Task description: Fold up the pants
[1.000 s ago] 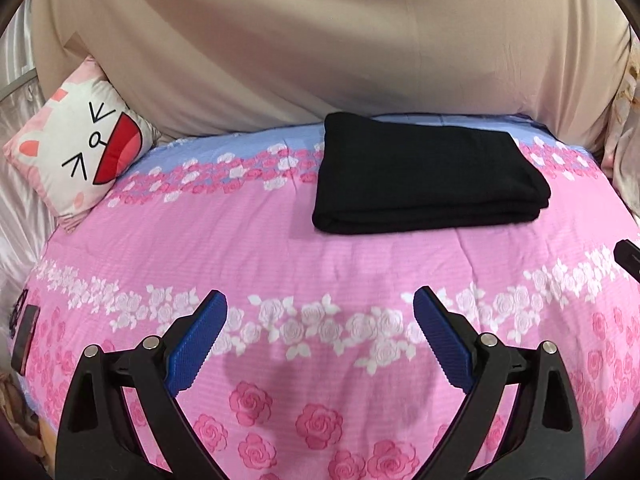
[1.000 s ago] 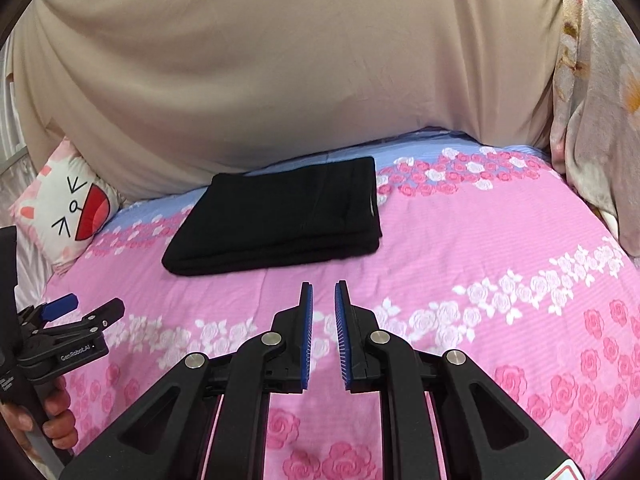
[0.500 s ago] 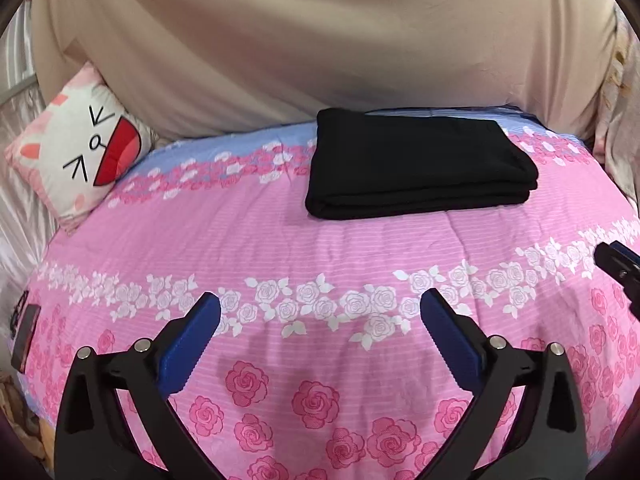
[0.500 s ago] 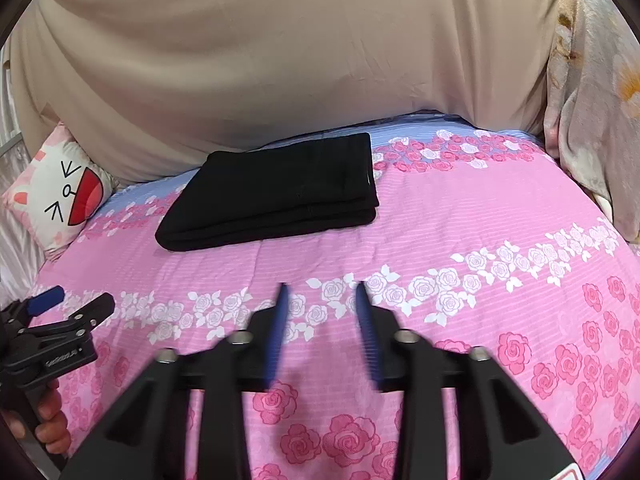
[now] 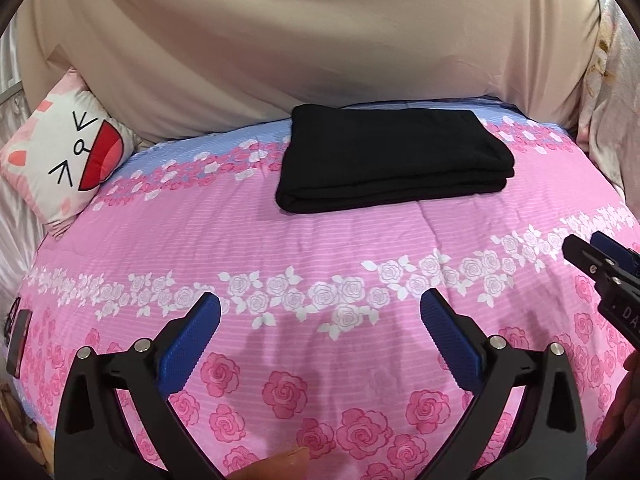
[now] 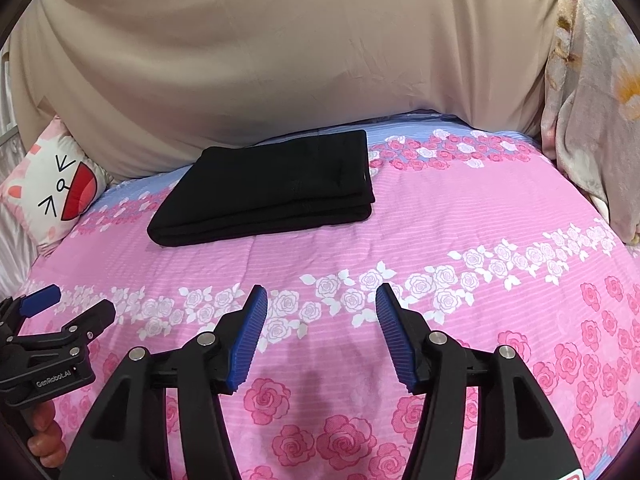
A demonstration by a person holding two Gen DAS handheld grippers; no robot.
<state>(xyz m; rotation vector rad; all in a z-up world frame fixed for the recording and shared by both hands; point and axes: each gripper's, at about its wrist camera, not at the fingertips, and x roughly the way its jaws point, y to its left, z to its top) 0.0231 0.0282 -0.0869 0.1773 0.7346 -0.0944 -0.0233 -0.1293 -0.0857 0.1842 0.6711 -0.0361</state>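
The black pants [image 5: 392, 160] lie folded into a neat rectangle at the far side of the pink floral bed [image 5: 320, 248]; they also show in the right wrist view [image 6: 272, 188]. My left gripper [image 5: 320, 312] is open and empty, well back from the pants over the near part of the bed. My right gripper [image 6: 322, 304] is open and empty, also short of the pants. Each gripper shows at the edge of the other's view: the right one [image 5: 592, 252] and the left one [image 6: 68, 308].
A cat-face cushion [image 5: 68, 160] leans at the bed's far left. A beige sheet [image 5: 320, 48] hangs behind the bed. A floral fabric [image 6: 592, 100] hangs at the right. A dark object [image 5: 18, 336] sits at the bed's left edge.
My right gripper has opened from shut to wide open. Both grippers have drawn back from the folded pants. My left gripper stayed open.
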